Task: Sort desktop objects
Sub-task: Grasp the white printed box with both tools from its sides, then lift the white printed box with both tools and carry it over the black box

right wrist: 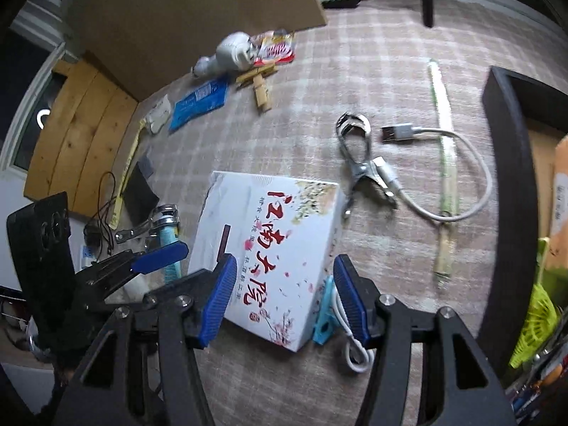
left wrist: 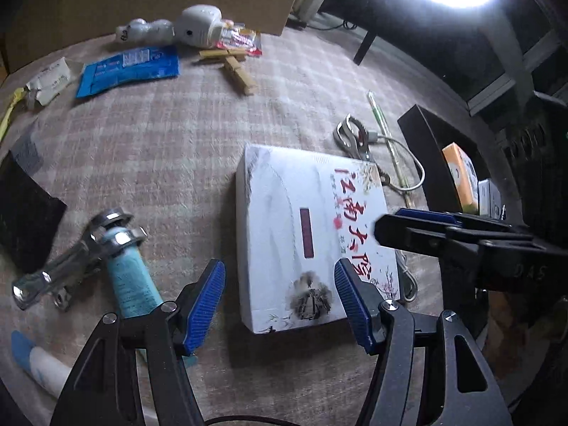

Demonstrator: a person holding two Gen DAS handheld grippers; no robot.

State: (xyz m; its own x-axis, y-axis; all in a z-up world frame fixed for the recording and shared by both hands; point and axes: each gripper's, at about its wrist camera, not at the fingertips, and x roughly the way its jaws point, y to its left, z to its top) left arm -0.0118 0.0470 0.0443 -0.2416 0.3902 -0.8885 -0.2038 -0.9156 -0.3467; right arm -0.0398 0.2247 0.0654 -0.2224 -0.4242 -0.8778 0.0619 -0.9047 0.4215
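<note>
A flat white box [left wrist: 294, 220] with red characters lies on the checked cloth [left wrist: 159, 142]. My left gripper [left wrist: 280, 305] hovers over the box's near end, open, with nothing between its blue pads. The right gripper [right wrist: 284, 294] stands open above the same box [right wrist: 269, 248], its fingers on either side of the near corner without pressing it. A light blue clip [right wrist: 325, 316] and a white cable loop lie under its right finger. From each wrist view the other gripper shows at the side, the right one [left wrist: 408, 227] and the left one [right wrist: 159, 257].
A metal curler [right wrist: 351, 142], a USB cable [right wrist: 443, 163] and a thin green-white stick [right wrist: 445, 142] lie right of the box. A black bin [left wrist: 436, 152] holds an orange carton [left wrist: 459, 177]. A teal tube [left wrist: 131, 277], blue packet [left wrist: 127, 69], wooden pegs [left wrist: 234, 67] and white toy [left wrist: 177, 26] lie left and far.
</note>
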